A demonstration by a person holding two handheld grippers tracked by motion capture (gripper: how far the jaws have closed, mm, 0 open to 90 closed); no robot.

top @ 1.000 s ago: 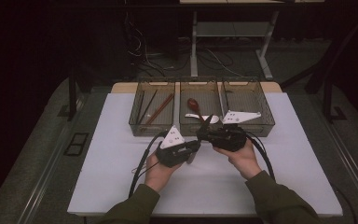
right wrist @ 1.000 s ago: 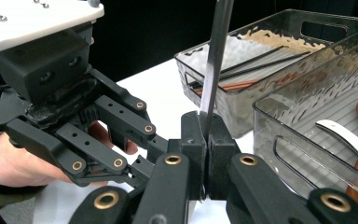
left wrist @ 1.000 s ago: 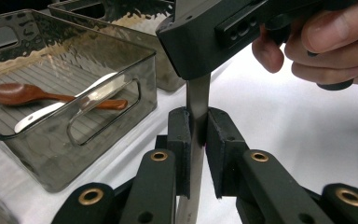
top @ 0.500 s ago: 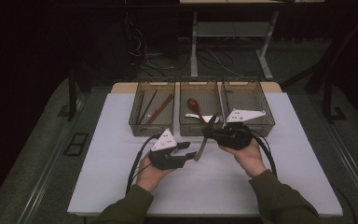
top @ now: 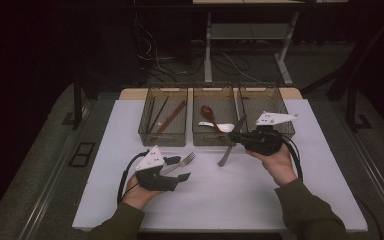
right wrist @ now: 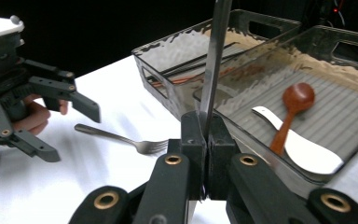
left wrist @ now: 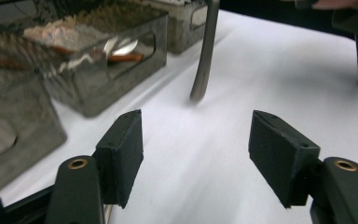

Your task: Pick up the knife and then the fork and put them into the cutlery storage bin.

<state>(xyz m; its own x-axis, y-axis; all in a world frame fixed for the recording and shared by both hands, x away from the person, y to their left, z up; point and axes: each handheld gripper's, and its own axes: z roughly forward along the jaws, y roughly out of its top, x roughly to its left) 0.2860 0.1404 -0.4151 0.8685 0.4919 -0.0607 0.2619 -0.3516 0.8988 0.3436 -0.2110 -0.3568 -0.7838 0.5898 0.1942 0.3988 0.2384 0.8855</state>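
The right tool clamps the knife; the left tool, jaws just opening, gapes empty and should straddle the fork squarely.

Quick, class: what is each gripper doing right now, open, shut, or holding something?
Left gripper: open; its jaws have just been opening, nothing between them; the fork lies on the table beside it.
Right gripper: shut on the knife.

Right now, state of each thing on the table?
Left tool: jaws just opened, nothing between them.
Right tool: shut on knife.
Knife: held, tilted, clear of the bins.
Fork: flat on table.
Wooden spoon, white spoon: lying in middle bin.
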